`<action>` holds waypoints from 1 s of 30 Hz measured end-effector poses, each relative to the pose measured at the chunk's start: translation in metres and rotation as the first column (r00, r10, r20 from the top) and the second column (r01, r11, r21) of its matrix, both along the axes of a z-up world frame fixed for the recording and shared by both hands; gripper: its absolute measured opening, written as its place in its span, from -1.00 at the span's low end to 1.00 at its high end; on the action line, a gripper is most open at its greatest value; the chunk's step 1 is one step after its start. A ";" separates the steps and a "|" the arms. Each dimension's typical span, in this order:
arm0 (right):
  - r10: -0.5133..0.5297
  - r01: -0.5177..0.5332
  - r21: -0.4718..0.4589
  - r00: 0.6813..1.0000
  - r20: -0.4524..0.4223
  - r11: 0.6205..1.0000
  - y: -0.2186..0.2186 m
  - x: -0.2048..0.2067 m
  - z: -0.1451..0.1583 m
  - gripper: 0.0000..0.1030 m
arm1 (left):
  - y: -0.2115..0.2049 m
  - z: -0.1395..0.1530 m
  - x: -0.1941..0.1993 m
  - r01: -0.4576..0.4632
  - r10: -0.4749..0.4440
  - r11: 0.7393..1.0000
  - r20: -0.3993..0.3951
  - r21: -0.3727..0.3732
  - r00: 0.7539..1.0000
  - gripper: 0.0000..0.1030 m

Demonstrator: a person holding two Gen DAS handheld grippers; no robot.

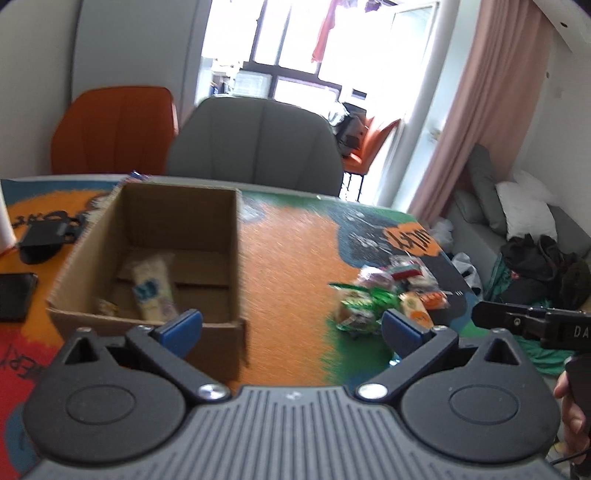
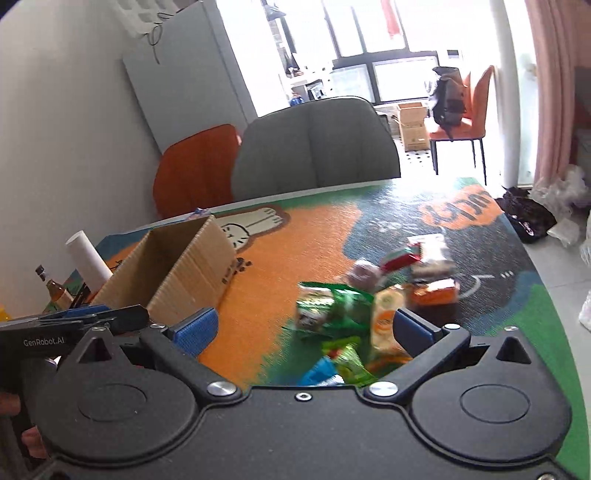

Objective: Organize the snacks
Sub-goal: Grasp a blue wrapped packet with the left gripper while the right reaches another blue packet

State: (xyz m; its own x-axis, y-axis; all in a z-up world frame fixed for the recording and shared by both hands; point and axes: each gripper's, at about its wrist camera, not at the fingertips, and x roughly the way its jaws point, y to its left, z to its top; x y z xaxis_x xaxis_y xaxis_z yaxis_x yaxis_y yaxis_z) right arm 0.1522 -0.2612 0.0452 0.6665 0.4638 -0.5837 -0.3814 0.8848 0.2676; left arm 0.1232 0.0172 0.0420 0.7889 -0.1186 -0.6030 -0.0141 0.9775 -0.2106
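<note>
Both tongs, left [image 1: 290, 328] and right [image 2: 314, 330], are gaping wide, gripping nothing. Right of the open brown cardboard box [image 1: 155, 254], which seems to be holding a pale packet [image 1: 153, 291], colourful snack packets [image 2: 373, 295] are lying heaped on the surface [image 1: 291, 258].

A lived-in home, its dining and sitting area. The bench [image 2: 314, 236] wears a bright cartoon-printed cloth, and at its far edge stand a grey padded chair [image 1: 255, 140] and an orange chair [image 1: 114, 129]. Beyond the grey chair a tall window [image 1: 295, 44] opens on a balcony where washing hangs [image 1: 327, 29]. To the right of the bench hangs a pink curtain [image 1: 476, 110], with a grey sofa [image 1: 480, 218] bearing white cushions [image 1: 524, 206] below it.
</note>
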 end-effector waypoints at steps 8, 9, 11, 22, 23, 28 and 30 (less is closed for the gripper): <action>-0.039 0.039 -0.012 0.999 -0.036 0.999 -0.028 -0.004 -0.018 0.96 | -0.033 -0.016 0.007 0.080 -0.080 0.997 -0.013 -0.009 0.997 0.98; -0.041 0.041 -0.011 0.998 -0.043 0.999 -0.032 -0.004 -0.021 0.91 | -0.036 -0.018 0.008 0.087 -0.087 0.996 -0.017 -0.011 0.996 0.97; -0.043 0.043 -0.009 0.997 -0.060 0.999 -0.037 -0.003 -0.025 0.84 | -0.040 -0.022 0.010 0.101 -0.101 0.995 -0.022 -0.021 0.995 0.95; -0.047 0.047 -0.005 0.990 -0.130 0.999 -0.055 0.002 -0.050 0.53 | -0.069 -0.051 0.023 0.188 -0.189 0.982 -0.086 -0.027 0.978 0.68; -0.048 0.048 -0.001 0.989 -0.138 0.999 -0.056 0.002 -0.052 0.50 | -0.072 -0.054 0.025 0.192 -0.194 0.981 -0.097 -0.024 0.976 0.64; -0.048 0.049 0.005 0.983 -0.177 0.999 -0.060 0.006 -0.067 0.38 | -0.080 -0.070 0.035 0.223 -0.226 0.974 -0.137 -0.041 0.964 0.38; -0.046 0.048 0.010 0.980 -0.192 0.999 -0.061 0.008 -0.072 0.34 | -0.083 -0.074 0.038 0.234 -0.238 0.971 -0.144 -0.044 0.960 0.32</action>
State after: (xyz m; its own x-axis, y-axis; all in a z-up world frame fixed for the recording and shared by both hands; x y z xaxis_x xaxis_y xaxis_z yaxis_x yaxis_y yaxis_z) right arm 0.1599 -0.3219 -0.0269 0.5641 0.4439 -0.6963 -0.2797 0.8961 0.3446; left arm 0.1613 -0.0659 -0.0321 0.6391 -0.3079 -0.7048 0.1836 0.9509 -0.2490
